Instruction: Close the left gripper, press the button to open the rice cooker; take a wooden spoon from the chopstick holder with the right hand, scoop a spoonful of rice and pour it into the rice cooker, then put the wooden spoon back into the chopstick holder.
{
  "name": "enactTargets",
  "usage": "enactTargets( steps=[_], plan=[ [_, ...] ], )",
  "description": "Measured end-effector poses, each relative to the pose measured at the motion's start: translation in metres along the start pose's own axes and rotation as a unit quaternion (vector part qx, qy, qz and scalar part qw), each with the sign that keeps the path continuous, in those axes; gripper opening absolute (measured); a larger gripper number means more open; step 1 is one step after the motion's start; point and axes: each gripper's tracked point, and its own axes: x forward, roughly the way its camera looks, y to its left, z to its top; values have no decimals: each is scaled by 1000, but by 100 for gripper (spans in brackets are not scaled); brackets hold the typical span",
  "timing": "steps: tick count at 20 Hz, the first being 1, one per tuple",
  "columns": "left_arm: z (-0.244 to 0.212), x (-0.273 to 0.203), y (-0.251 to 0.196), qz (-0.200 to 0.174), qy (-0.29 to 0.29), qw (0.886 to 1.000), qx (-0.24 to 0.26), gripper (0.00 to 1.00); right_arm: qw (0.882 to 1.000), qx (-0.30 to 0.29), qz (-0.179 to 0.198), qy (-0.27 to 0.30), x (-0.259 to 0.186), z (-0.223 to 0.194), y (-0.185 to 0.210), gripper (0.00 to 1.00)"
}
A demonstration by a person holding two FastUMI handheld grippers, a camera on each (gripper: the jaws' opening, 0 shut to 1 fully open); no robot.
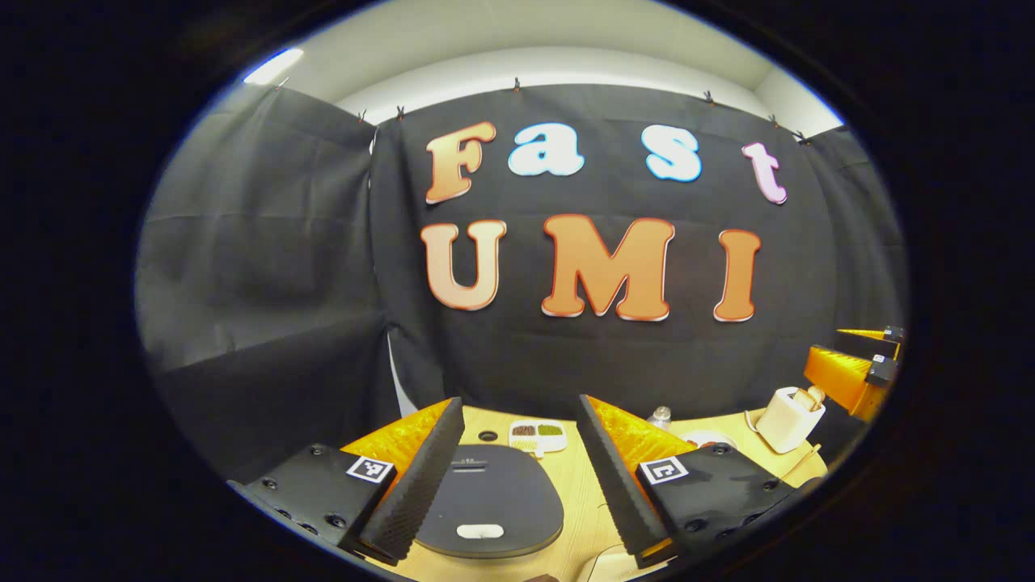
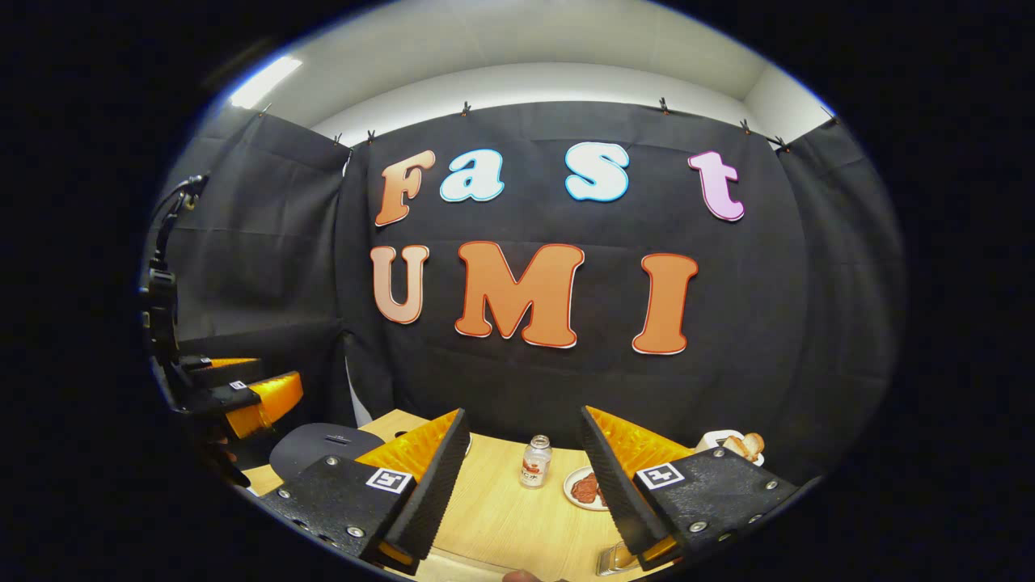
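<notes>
The dark rice cooker (image 1: 489, 501) sits with its lid down just below my left gripper (image 1: 519, 404), which is open, its jaws spread above the lid. A white button (image 1: 479, 531) shows at the lid's near edge. The white chopstick holder (image 1: 788, 419) with wooden spoon heads (image 1: 808, 396) stands to the right on the wooden table (image 1: 578, 493). In the right gripper view, my right gripper (image 2: 524, 416) is open and holds nothing. There the chopstick holder (image 2: 724, 440) stands behind the right finger, the rice cooker (image 2: 323, 449) lies at left and the left gripper (image 2: 242, 396) hovers over it.
A white tray of grains (image 1: 538, 436) lies behind the cooker. A small bottle (image 2: 534, 462) and a plate with red food (image 2: 584, 489) stand mid-table. A small glass object (image 2: 614, 558) sits at the near edge. The right gripper (image 1: 857, 364) shows at far right.
</notes>
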Motion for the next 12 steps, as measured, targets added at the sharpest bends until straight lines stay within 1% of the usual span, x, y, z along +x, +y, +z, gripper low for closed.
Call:
enactTargets(
  steps=[2,4,8,12],
  plan=[
    [9,-8,-3,-9,-20,1000,2,96,1000,1,-1,-10,-1,8,3,86],
    [18,-15,-8,-21,-36,999,-8,96,1000,4,0,-19,-2,13,4,86],
    [36,-26,-26,-59,-71,995,-23,96,1000,7,3,-27,-5,17,3,86],
    [44,-32,-34,-70,-97,993,-13,96,999,11,-1,-37,-6,22,-2,86]
  ],
)
